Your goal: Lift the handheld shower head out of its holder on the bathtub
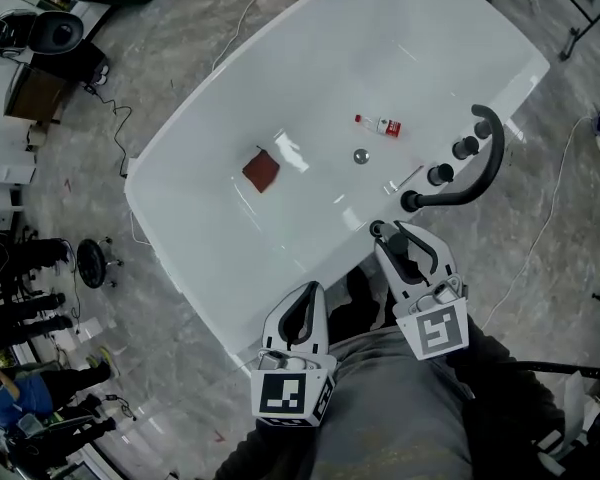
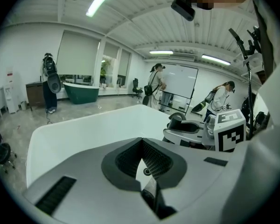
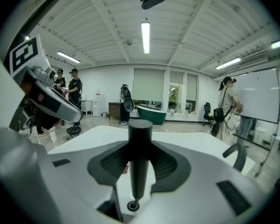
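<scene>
The black handheld shower head (image 3: 140,157) stands upright between the jaws of my right gripper (image 3: 140,146), which is shut on its handle; a hose fitting shows at its lower end. In the head view its round top (image 1: 379,230) shows at the tips of my right gripper (image 1: 395,236), over the near rim of the white bathtub (image 1: 185,238). My left gripper (image 1: 305,298) hovers at the near rim to its left. Its pads (image 2: 130,160) meet at the tips, with nothing held.
A black arched faucet (image 1: 475,173) and round knobs (image 1: 466,148) stand on the tub's right rim. Inside the tub lie a red cloth (image 1: 262,171), a small bottle (image 1: 378,125) and the drain (image 1: 361,156). People (image 1: 20,388) and a stool (image 1: 90,263) are on the floor at left.
</scene>
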Available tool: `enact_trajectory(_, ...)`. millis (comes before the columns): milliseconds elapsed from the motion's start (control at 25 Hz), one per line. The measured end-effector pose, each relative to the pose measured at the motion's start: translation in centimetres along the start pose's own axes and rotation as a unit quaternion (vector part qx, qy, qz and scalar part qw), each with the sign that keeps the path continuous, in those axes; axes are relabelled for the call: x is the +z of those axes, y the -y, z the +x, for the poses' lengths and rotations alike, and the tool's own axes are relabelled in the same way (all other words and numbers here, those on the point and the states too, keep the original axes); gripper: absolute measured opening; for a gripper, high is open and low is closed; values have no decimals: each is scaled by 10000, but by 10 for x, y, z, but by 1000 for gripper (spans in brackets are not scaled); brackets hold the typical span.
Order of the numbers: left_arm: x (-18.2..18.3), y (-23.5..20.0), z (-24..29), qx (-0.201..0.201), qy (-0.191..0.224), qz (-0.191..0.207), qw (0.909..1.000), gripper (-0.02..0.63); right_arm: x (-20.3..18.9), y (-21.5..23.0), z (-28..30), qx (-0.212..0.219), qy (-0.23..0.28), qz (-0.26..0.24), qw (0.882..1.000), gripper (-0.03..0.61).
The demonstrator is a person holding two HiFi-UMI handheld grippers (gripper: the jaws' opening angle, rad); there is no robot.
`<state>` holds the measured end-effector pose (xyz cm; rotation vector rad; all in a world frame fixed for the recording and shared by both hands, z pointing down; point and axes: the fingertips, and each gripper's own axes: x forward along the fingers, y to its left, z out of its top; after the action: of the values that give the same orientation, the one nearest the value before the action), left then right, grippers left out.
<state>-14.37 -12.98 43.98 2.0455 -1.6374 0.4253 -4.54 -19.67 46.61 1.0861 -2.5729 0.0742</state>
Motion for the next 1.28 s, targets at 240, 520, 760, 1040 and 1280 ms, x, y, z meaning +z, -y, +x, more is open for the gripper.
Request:
enact_trajectory(240, 28, 5, -4, -73, 291, 183, 9994, 3, 38, 6, -13, 65, 305, 147, 9994, 144)
enact_trajectory(520, 53, 11, -9, -172, 701, 328, 9969, 3, 74, 8, -29, 206, 564, 298, 9977, 144)
enact_trajectory(760, 74, 10, -23, -177, 971, 308, 9946, 4, 94, 4, -39, 285, 673, 180, 9972, 144)
enact_trajectory(1040, 76, 14, -24, -279, 1031, 392, 9935, 3, 95, 4, -46, 262, 690, 167, 9971, 144)
enact_trajectory(1280, 68, -20, -25, 148, 1125, 344, 9929, 3, 82, -11, -8, 568, 624, 250, 9961, 144)
